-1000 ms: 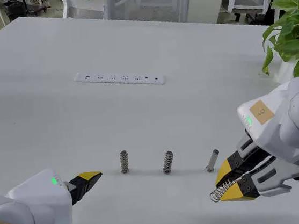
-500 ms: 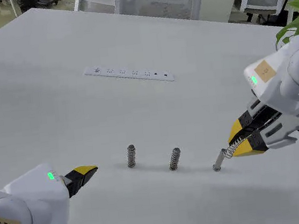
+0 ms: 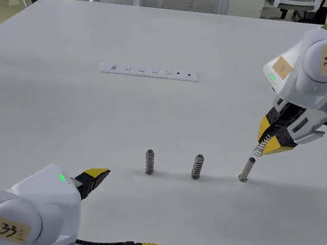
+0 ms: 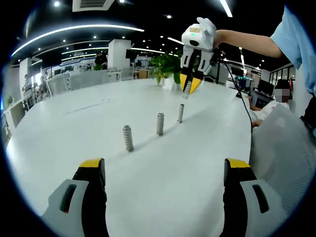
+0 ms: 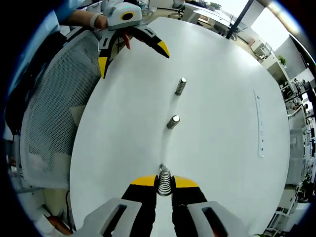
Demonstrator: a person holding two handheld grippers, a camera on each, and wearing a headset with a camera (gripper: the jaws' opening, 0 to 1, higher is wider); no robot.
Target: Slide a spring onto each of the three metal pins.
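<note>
Right gripper (image 3: pixel 269 138), stickered 34, is clamped on a spring (image 3: pixel 263 145) just right of the bare pin (image 3: pixel 246 170) top. Left gripper (image 4: pixel 163 170), stickered 33, hangs with jaws apart, near left. Open table (image 3: pixel 62 110) lies all around.

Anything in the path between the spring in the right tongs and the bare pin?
Nothing visible. The right tongs hold the spring just above the bare pin, with open air between. The sprung middle pin and end pin stand off along the row; the left tongs sit open, well away.
</note>
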